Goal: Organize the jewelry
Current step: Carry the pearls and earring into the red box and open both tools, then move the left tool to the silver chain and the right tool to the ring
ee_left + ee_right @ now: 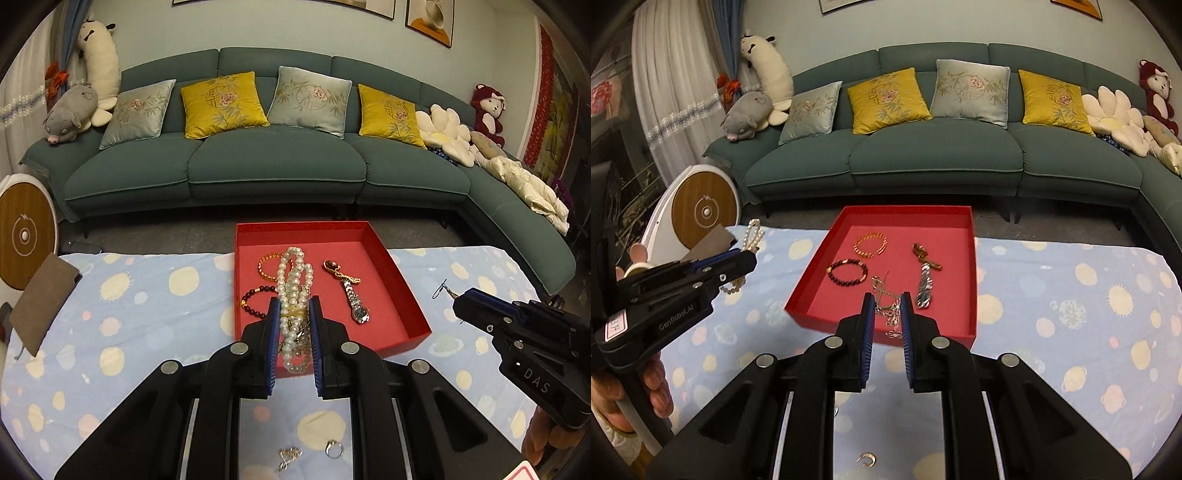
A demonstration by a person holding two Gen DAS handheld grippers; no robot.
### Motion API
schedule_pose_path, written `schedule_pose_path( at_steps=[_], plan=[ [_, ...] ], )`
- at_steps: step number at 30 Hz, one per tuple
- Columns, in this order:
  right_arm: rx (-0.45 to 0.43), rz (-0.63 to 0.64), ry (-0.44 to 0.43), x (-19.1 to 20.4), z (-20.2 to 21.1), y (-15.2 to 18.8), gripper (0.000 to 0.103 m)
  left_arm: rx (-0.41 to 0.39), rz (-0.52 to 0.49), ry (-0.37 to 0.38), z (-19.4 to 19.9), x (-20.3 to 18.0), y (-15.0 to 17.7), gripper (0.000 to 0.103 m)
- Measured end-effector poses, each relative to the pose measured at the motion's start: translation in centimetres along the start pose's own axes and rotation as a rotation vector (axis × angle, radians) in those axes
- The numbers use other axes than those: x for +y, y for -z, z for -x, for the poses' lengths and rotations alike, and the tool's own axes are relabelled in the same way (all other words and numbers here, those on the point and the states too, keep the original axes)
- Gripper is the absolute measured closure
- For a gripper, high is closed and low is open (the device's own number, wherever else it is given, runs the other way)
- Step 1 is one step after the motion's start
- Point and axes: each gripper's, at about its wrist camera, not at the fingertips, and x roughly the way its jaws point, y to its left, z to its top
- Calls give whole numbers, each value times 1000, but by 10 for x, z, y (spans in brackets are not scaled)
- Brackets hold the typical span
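The left claw [294, 314] is closed on a bundle of white pearl necklaces [293, 280]; the strands are pressed between its blue pads [274, 332] and hang from them, above the near part of the red tray [391, 273]. In the right wrist view the same pearls [753, 236] stick up and down from the left claw [746, 258], which a hand [653, 384] holds at the left side.

The right claw [888, 314] is closed on a thin silver chain [890, 310], a small tangle with little pendants that hangs between its pads. From the left wrist view, this right claw [458, 302] is to the right of the tray and only a bit of thin wire shows at its tip.

The tray stands on the tabletop, which is covered with a light blue cloth [147, 295] with pale round spots. Inside the tray lie an orange bead bracelet [870, 243], a dark bead bracelet [847, 273], a silver watch [356, 302] and a brown and gold piece [334, 269] just beside its strap. On the cloth near the camera lie a ring [334, 448] and a small silver chain piece [288, 456]. Behind the tabletop is a green sofa [277, 166].
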Motion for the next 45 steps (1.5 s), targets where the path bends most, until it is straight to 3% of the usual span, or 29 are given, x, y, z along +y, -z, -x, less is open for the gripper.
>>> schedule_pose_path(
  at_steps=[8, 18, 21, 23, 28, 33, 39, 45],
  plan=[
    [24, -51, 60, -23, -63, -14, 90, 99, -16, -15, -73, -8, -3, 90],
    [98, -68, 60, -24, -98, -2, 89, 184, 32, -36, -106, 10, 14, 88],
    [97, -69, 53, -23, -97, 0, 89, 180, 53, -40, -103, 16, 12, 85],
    [78, -73, 56, -22, -94, -1, 88, 167, 71, -46, -99, 19, 10, 72],
    [43, -79, 54, -21, -84, -6, 87, 133, 127, -55, -85, 27, 3, 58],
    [-20, -77, 48, -16, -57, -13, 77, 102, 158, -45, -62, 32, -1, 57],
    [-60, -70, 36, -13, -13, 2, 77, 69, 106, -65, -26, 31, 10, 57],
    [-46, -68, 35, -9, 18, 30, 76, 95, 69, -71, 4, 34, 43, 57]
  ],
)
